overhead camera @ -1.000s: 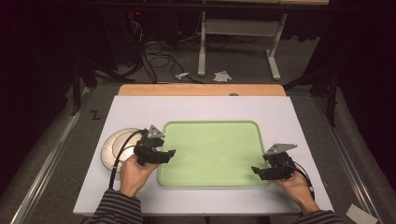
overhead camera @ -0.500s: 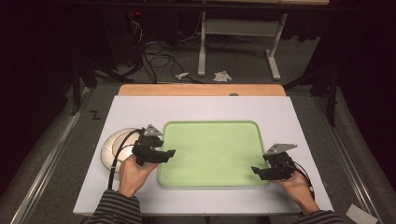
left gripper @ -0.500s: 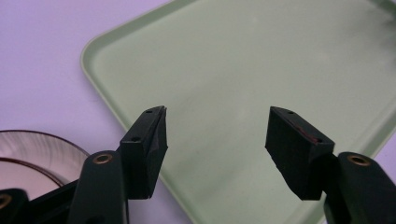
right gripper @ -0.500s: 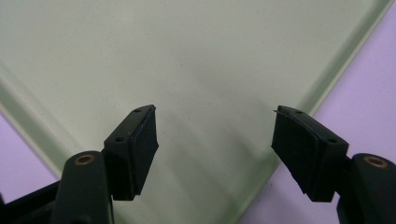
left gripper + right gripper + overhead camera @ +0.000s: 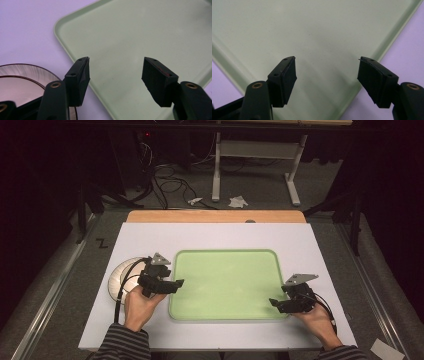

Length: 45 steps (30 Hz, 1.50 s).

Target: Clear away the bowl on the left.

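A pale green tray [image 5: 225, 257] lies empty in the middle of the white table top. My left gripper [image 5: 177, 283] hovers open over the tray's left rim [image 5: 72, 45], with nothing between its jaws. A white plate [image 5: 120, 275] with a dark ring [image 5: 27, 75] rests on the table just left of that gripper, partly under the hand. Over the tray's near right corner [image 5: 364, 65] my right gripper [image 5: 273, 302] stands open and empty.
The white table top [image 5: 215, 237] has a wooden strip [image 5: 215, 216] along its far edge. Beyond it, on the floor, are a desk frame [image 5: 255, 155], loose cables [image 5: 170, 175] and crumpled paper [image 5: 237, 201]. Black cables trail from both grippers.
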{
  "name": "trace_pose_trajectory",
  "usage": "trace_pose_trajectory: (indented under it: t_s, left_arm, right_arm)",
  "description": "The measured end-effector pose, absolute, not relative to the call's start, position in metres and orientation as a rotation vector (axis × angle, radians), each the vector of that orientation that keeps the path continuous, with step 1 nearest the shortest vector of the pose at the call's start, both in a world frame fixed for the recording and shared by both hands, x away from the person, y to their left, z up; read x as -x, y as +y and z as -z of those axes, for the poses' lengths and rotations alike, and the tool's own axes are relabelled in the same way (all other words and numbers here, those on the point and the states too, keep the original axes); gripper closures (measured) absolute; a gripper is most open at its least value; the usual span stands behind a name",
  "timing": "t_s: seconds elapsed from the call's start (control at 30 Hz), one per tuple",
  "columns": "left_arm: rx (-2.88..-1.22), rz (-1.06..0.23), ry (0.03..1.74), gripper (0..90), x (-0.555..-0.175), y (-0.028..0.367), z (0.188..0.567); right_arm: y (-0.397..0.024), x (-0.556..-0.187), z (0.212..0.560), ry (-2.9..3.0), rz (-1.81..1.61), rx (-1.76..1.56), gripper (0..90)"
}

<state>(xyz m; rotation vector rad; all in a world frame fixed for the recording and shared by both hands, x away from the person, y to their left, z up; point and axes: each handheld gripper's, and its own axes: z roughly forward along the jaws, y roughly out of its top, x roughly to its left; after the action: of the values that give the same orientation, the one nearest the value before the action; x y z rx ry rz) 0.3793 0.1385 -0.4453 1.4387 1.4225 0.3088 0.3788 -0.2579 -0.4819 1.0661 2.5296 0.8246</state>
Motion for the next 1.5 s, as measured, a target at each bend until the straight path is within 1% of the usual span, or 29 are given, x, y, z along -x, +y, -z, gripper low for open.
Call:
trace_pose_trajectory:
  t_s: [0.1, 0.43, 1.0, 1.5]
  left_arm:
    - [-1.429, -0.289, 1.442, 40.1, -0.38, 0.141, 0.445]
    - [-1.407, -0.298, 1.458, 40.1, -0.381, 0.148, 0.442]
    - [-1.372, -0.338, 1.461, 40.9, -0.382, 0.158, 0.439]
    - [-1.349, -0.372, 1.5, 41.3, -0.384, 0.176, 0.438]
  right_arm:
    - [-0.258, -0.379, 0.482, 2.529, -0.831, -1.066, 32.5]
    - [-0.258, -0.379, 0.482, 2.532, -0.829, -1.067, 32.5]
    - [-0.258, -0.379, 0.482, 2.531, -0.823, -1.067, 32.5]
    - [-0.258, -0.379, 0.482, 2.531, -0.826, -1.068, 32.4]
